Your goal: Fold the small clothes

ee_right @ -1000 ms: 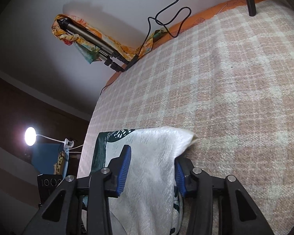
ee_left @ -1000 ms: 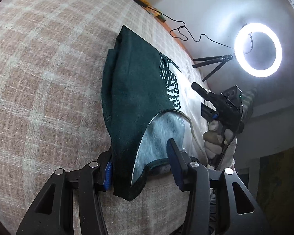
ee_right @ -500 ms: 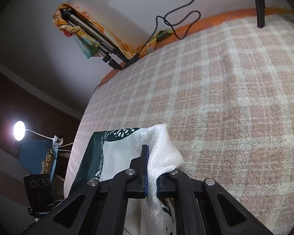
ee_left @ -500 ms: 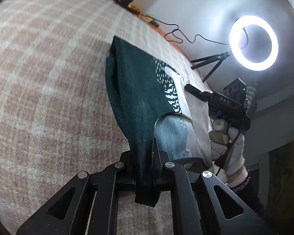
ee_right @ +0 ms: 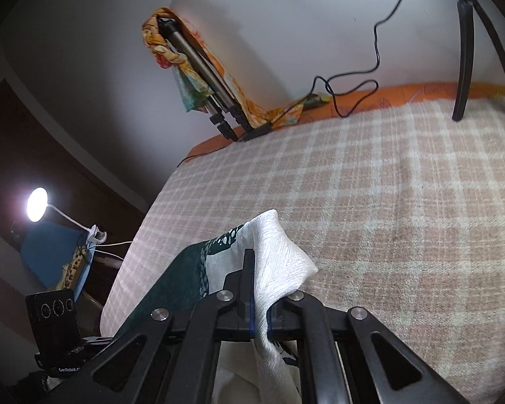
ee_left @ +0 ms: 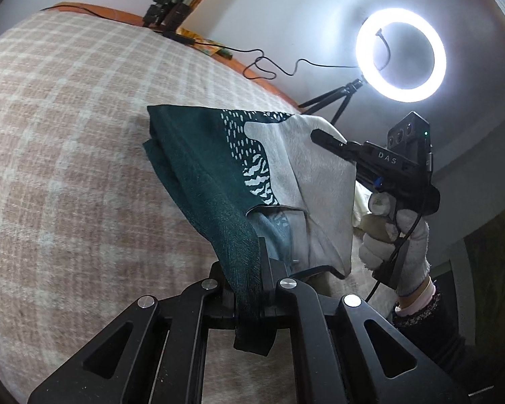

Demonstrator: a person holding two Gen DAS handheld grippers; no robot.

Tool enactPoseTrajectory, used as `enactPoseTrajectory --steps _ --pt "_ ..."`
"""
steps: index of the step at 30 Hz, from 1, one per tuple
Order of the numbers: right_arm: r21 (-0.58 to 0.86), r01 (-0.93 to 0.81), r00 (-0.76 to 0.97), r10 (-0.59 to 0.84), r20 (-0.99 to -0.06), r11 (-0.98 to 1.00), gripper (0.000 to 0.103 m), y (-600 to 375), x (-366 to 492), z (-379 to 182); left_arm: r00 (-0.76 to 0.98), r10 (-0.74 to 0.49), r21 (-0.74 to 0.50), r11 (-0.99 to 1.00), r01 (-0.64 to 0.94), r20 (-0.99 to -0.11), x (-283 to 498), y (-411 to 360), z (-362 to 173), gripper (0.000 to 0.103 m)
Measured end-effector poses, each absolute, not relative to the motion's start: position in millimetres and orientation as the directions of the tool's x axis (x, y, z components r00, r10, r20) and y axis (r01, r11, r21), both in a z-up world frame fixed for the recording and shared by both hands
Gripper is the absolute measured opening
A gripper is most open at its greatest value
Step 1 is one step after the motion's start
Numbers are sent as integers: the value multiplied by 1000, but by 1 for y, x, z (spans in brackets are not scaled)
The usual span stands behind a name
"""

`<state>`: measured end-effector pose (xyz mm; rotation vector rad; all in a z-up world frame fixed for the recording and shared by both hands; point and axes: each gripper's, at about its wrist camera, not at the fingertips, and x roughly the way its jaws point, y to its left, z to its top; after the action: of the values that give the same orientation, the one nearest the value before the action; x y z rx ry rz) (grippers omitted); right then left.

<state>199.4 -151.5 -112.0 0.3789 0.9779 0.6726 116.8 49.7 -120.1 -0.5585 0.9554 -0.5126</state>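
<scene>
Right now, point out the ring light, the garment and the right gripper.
ring light (ee_left: pixel 400 54): left wrist view, on the glowing ring's lower left arc.
garment (ee_left: pixel 198 155): left wrist view, on its dark green half.
right gripper (ee_right: pixel 260 316): right wrist view, between fingertips clamped on white cloth.

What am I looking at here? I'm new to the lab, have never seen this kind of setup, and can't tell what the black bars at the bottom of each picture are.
There is no robot arm. A person holds a two-finger gripper in each hand, and each gripper carries a fisheye camera that looks forward along its fingers. The black bars are those fingers.

One picture is from the left gripper. It is shut on the dark green edge of a small garment, green and white with a dotted print. In the same view you see the other tool held in a white-gloved hand, and a ring light on a tripod.

The other picture is from the right gripper, shut on the white part of the garment. The garment is partly lifted off a checked blanket, which covers the surface.
</scene>
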Motion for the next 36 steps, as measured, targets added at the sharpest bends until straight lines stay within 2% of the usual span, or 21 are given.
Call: enactPoseTrajectory --steps 18,28,36 --pt "502 -334 532 599 -598 798 1 -225 158 -41 458 -687 -593 723 355 -564 129 -30 -68 4" --pt "481 -266 625 529 -574 836 1 -308 155 -12 427 -728 -525 684 507 -537 162 -119 -41 4" --pt "428 -209 678 446 -585 879 1 -370 174 6 368 -769 -526 630 571 -522 196 -188 -39 4"
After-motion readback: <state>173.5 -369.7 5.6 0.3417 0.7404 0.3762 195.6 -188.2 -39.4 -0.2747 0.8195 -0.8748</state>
